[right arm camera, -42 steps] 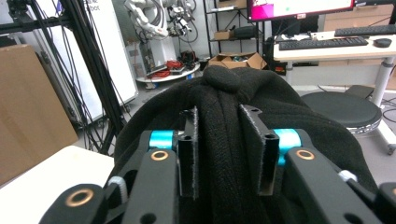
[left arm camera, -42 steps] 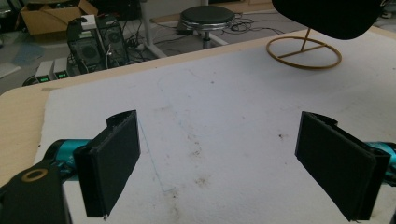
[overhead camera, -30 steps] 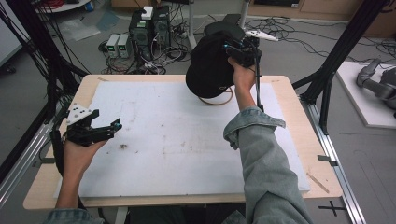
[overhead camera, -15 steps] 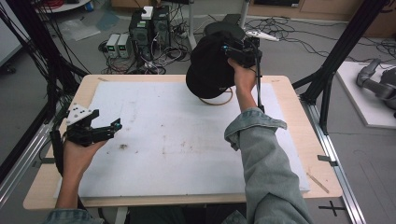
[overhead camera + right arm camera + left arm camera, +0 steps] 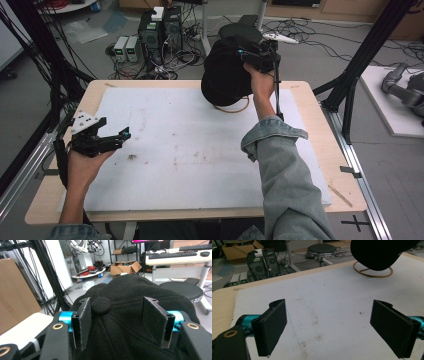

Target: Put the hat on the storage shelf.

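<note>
Showing the black cap (image 5: pixel 225 70) raised at the far side of the table, just above a tan ring (image 5: pixel 372 273) lying on the white mat (image 5: pixel 200 165); not resolving whether anything under the cap is also supporting it. Straddling the crown with the right gripper (image 5: pixel 117 317), jaws partly closed and pressing into the cloth on either side, the top button (image 5: pixel 100 305) touching the inner face of one jaw. Resting the left gripper (image 5: pixel 329 325) low at the near left of the mat, jaws spread wide and gripping nothing. Judging the cap light, soft and easily crushed, its knitted-looking cloth bunching rather than slipping; favouring a hold on gathered crown fabric beside the button, or on the stiffer brim, which is not clearly visible here.
</note>
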